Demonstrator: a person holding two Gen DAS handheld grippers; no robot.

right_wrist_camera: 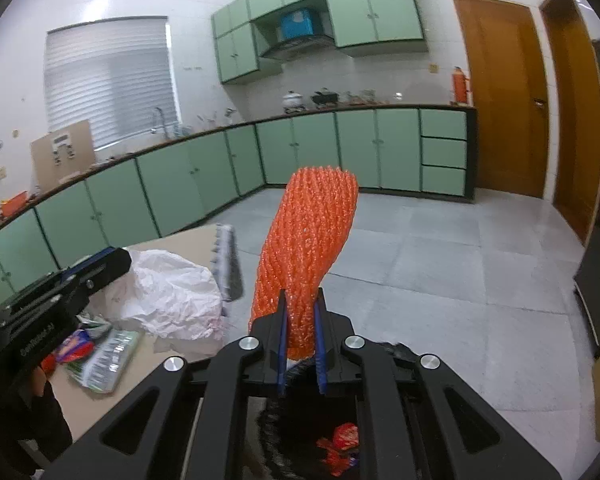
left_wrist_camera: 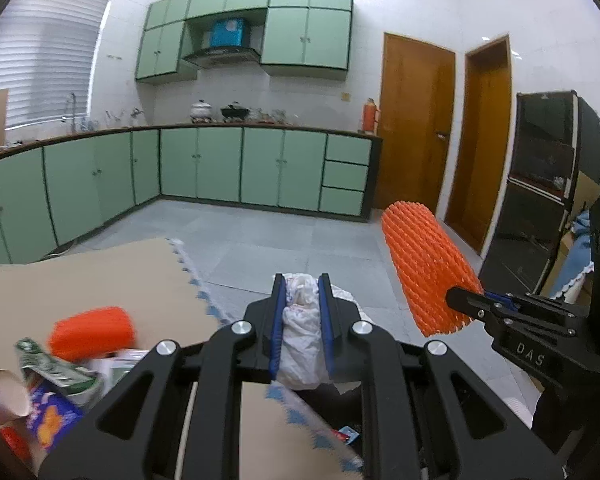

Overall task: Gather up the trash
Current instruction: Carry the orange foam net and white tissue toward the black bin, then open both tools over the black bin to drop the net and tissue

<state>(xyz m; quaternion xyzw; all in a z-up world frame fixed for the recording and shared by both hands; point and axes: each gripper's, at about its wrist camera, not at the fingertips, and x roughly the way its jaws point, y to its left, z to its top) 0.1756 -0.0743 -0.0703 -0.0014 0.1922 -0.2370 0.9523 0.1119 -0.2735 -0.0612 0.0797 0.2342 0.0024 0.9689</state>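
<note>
Left wrist view: the left gripper (left_wrist_camera: 302,286) is clamped on a crumpled white plastic bag (left_wrist_camera: 302,334), which bulges out between the blue pads and sits just past the near edge of the table (left_wrist_camera: 100,276). To the right of the table, over the grey tiled floor (left_wrist_camera: 284,240), the right gripper (left_wrist_camera: 458,298) pinches one end of an orange foam net sleeve (left_wrist_camera: 428,268), which slants up and away from it. On the table, left of the bag, lies a second orange net sleeve (left_wrist_camera: 92,332). Nearer the camera than that sleeve sit a paper cup (left_wrist_camera: 8,396), a green-and-white wrapper (left_wrist_camera: 56,372) and a blue snack packet (left_wrist_camera: 50,416). Below the table's near edge, a small blue-and-red scrap (left_wrist_camera: 346,436) lies in a dark opening.

Right wrist view: the right gripper (right_wrist_camera: 300,300) is closed on the lower end of the orange foam net sleeve (right_wrist_camera: 312,236), which stands up ahead of it, beyond the table's right edge. The left gripper (right_wrist_camera: 108,262) is at the left over the table (right_wrist_camera: 168,246), holding the white plastic bag (right_wrist_camera: 172,292). In front of that bag, on the table, lie a clear wrapper (right_wrist_camera: 108,356) and a colourful packet (right_wrist_camera: 74,346). Right of the table and below the right gripper, a black bag (right_wrist_camera: 300,432) lies open with a red wrapper (right_wrist_camera: 342,440) inside.
</note>
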